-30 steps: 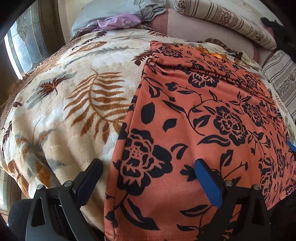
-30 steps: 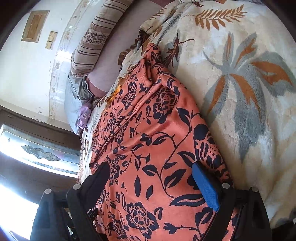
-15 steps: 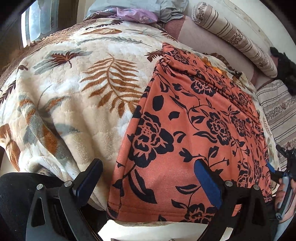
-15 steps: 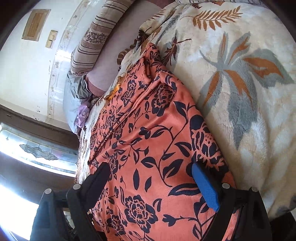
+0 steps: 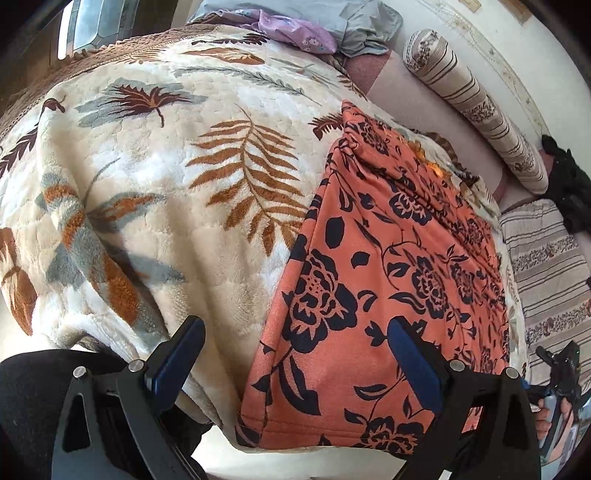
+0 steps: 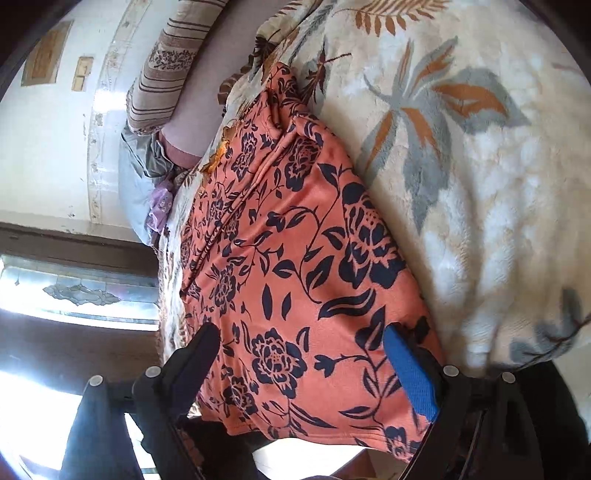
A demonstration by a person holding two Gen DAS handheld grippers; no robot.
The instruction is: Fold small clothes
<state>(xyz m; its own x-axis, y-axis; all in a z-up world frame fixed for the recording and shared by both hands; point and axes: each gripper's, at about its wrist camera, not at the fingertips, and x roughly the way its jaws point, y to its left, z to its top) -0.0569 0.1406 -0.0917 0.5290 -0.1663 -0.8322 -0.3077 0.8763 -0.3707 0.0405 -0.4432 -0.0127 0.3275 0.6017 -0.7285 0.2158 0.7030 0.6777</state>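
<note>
Under everything lies the big cream plush blanket printed with rust and grey fern leaves, spread over the bed and hanging over its near edge. On top of it, toward the right of my left view and stretching away from me, is the garment I am working on: the orange cloth with a black rose and vine print, lying mostly flat with its hem hanging just past the bed's near edge and some gathers bunched at the far end. From my right tongs' view the same orange cloth runs up the middle with the blanket beside it on the right. Beyond the far end sit a long striped beige bolster pillow, a heap of grey fabric and a crumpled lilac piece. My left gripper is spread wide and grasping nothing; its dark left finger stands over the blanket, its blue-padded right finger over the orange cloth near the hem. My right gripper is likewise released, both fingers standing over the cloth's near end with fabric showing between them, nothing pinched. At the lower right edge of the left view I can glimpse my right hand on its handle.
</note>
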